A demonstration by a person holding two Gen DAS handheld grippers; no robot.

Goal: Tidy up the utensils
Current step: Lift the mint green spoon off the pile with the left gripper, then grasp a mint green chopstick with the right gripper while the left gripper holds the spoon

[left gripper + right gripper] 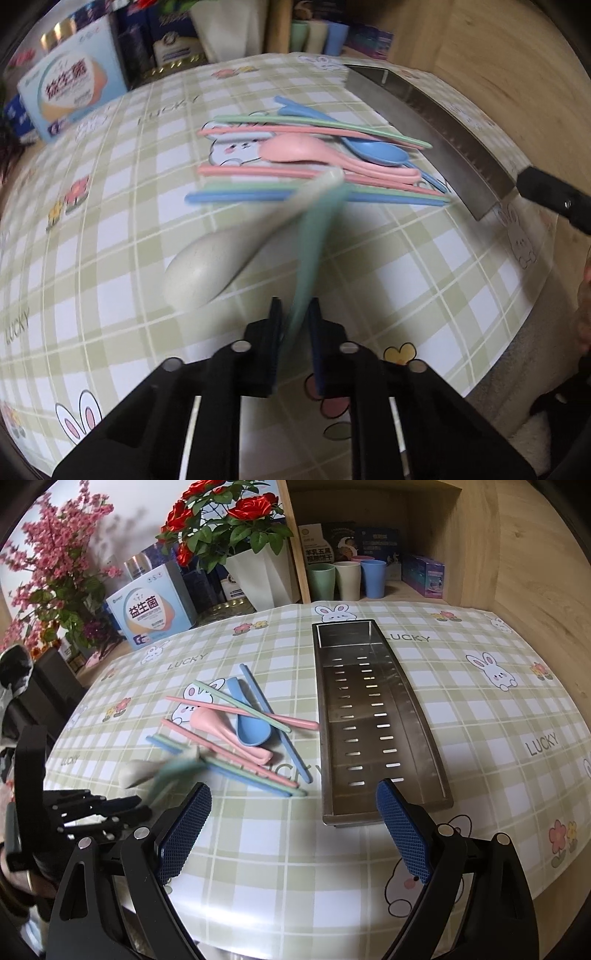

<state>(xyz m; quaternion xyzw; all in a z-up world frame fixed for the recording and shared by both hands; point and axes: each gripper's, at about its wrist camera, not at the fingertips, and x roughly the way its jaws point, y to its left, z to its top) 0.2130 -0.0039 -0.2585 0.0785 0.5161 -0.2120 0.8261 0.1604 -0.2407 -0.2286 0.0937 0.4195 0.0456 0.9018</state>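
Left gripper point(295, 314) clamps a blurred green spoon point(314, 240), matte plastic, beside a cream spoon point(207, 269). Pile point(240, 727): seven slim chopsticks, one pink spoon, one blue. Slotted steel tray point(373, 716), long, empty, bare cloth around. Right gripper point(293, 830) wide open, holding nothing.
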